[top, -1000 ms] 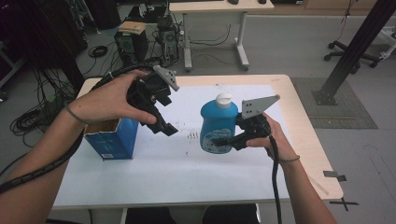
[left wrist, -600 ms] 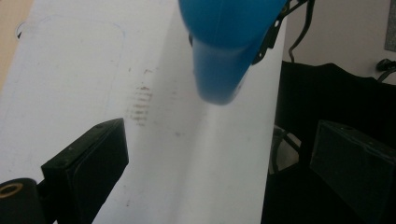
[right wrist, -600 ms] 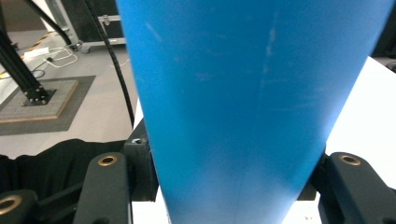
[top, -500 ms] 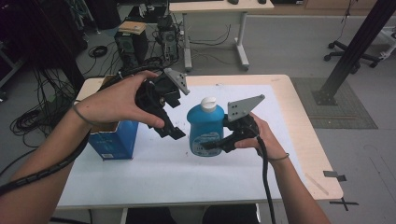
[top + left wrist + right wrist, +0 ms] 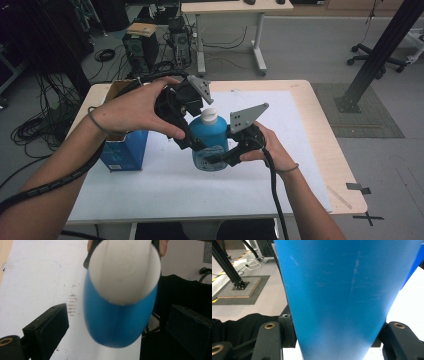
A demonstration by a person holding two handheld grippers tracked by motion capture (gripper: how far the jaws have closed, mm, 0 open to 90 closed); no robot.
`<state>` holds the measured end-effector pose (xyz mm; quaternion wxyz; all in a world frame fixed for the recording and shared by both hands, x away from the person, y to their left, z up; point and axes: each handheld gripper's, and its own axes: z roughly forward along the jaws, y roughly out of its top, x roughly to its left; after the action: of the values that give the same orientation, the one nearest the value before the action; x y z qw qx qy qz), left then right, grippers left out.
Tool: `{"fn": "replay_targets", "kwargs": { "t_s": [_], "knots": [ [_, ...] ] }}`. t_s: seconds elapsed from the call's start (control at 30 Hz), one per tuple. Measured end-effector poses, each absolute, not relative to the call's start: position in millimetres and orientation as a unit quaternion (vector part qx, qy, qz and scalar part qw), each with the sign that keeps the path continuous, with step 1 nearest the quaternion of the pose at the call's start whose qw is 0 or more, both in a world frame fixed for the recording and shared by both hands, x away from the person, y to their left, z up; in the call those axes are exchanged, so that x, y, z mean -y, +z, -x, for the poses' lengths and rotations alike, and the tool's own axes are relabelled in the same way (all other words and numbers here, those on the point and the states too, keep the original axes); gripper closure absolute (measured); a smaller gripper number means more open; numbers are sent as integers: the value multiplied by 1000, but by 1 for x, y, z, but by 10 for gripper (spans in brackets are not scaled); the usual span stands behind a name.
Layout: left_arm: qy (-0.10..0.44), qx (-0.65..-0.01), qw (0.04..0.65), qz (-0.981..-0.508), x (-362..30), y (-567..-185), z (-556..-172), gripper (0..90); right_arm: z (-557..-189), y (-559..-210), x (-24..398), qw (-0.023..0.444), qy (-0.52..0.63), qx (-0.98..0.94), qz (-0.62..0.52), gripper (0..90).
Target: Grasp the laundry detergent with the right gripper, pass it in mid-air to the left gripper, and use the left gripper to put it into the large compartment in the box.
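The blue bottle (image 5: 210, 142) has a label low on its front, but the writing on it is too small and too blurred to read. The blue carton (image 5: 122, 150) at about nine o'clock from the bottle has a pale patch of print near its lower edge, and this also cannot be read.

The bottle has a white cap (image 5: 208, 116) on top and the cap is on. What is inside the bottle cannot be told, because its wall is not clear. The carton is open at the top, with brown flaps showing, and its inside is hidden by the left hand (image 5: 137, 107).

The bottle is near the middle of the white mat (image 5: 300, 150) that covers the table (image 5: 345, 185), held between the two tools. The right gripper (image 5: 220, 159) is clamped on the lower body of the bottle from the three o'clock side; in the right gripper view the blue wall (image 5: 337, 295) stands between the two black jaws and they press on it. The left gripper (image 5: 192, 145) comes from ten o'clock, just beside the bottle. In the left gripper view its jaws are spread wide, with the cap (image 5: 125, 270) and blue shoulder between them, and they do not touch the bottle.

Behind the table, at twelve o'clock, a desk (image 5: 230, 10), computer cases (image 5: 140, 47) and many cables (image 5: 35, 125) stand on the floor. A black post (image 5: 380, 50) rises at two o'clock.
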<state>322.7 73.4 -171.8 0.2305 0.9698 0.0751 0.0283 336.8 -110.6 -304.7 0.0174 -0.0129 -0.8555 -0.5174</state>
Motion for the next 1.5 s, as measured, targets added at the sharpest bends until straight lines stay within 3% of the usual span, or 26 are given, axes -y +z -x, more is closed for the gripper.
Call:
{"fn": "replay_targets", "kwargs": {
  "t_s": [0.97, 1.5],
  "knots": [
    [34, -67, 225, -971, -61, -176, -323, 50, -334, -303, 99, 18, -507, 862, 0, 422],
    [37, -66, 220, -972, -59, -176, -322, 131, -333, -302, 99, 16, -508, 861, -1, 422]
  ]
}}
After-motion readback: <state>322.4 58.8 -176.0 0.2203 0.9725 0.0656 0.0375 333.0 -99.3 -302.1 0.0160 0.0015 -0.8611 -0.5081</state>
